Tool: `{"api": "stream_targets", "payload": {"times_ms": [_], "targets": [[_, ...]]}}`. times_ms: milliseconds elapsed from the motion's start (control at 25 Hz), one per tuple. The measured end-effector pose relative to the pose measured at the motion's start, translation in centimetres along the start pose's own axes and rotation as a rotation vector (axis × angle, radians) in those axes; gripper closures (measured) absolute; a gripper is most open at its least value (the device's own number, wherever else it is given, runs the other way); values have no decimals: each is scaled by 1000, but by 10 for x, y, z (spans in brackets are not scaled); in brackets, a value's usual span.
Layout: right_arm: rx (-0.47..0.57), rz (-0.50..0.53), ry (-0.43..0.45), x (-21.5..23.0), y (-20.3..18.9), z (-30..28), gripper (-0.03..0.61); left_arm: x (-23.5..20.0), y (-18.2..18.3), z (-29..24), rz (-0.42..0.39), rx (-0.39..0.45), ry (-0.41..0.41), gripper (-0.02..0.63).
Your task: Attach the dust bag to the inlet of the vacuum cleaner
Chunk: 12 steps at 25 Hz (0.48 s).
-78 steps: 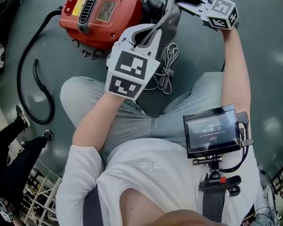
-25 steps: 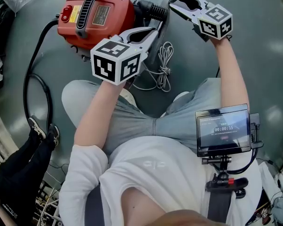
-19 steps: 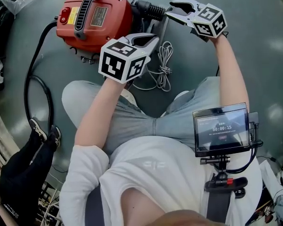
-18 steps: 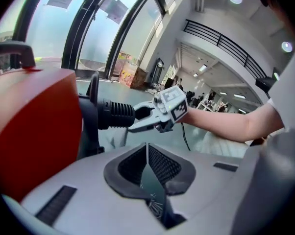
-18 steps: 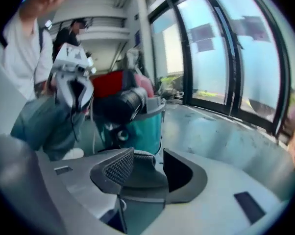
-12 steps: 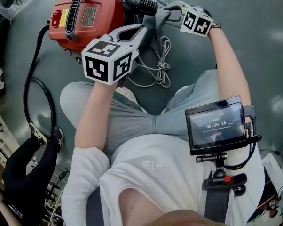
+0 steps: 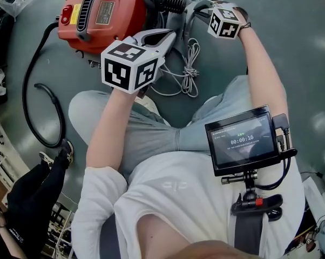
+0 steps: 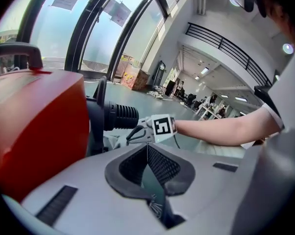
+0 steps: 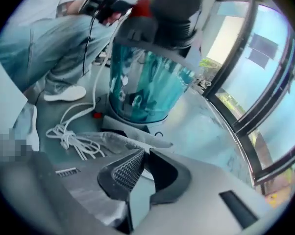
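— A big glazed hall with a grey-green floor (image 7: pixel 292 47). The person sits on it with the red vacuum cleaner (image 7: pixel 100 15) out past their knees. Where's the bag?

— The grey dust bag (image 7: pixel 178 23) is bunched right at the end of the black ribbed inlet (image 7: pixel 165 1). It lies between the two tools, just above the loose white cord (image 7: pixel 189 69) on the floor.

— Is it on?

— Not that I can see. The ribs show bare along their length, and the cloth hangs against the tip, not round it. Whether an edge has started over the lip I can't tell, because the folds cover that spot.

— And the grippers?

— The right gripper (image 7: pixel 198 6) has just been closing. Its fingers now look to be together on a fold of the bag, and its own view shows grey cloth running under them. The left gripper (image 7: pixel 172 34) has its fingers pressed shut at the bag's lower edge. From its own view I can't be sure any cloth is between them, so I won't call that a hold.

— So what's left?

— Nearly all of it, I'd say. The mouth has to be opened, slid over the inlet and seated. The bag sits in the right place, and that's the only part done.
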State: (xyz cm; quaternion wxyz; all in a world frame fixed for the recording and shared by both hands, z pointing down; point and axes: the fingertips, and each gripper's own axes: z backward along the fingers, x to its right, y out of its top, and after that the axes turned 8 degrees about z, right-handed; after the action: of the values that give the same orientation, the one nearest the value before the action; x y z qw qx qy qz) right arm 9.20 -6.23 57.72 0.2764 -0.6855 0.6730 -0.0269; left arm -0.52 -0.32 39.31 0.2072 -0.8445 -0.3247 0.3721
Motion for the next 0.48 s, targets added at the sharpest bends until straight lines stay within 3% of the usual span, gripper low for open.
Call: {"api": "stream_targets", "payload": {"times_ms": [240,360,440,480], "targets": [[345,-211,-94,61,44,108,550,1,14,4,-147,70,30,590],[471,-242,-171,76,59,166,552,9,21,7,-241,98,21,526],[535,-242,-197,80,68,189,554,13,20,2,-279,83,16,434],[555,-236,-195,77,72,197,554,14,18,-1,-307,69,23,417]]}}
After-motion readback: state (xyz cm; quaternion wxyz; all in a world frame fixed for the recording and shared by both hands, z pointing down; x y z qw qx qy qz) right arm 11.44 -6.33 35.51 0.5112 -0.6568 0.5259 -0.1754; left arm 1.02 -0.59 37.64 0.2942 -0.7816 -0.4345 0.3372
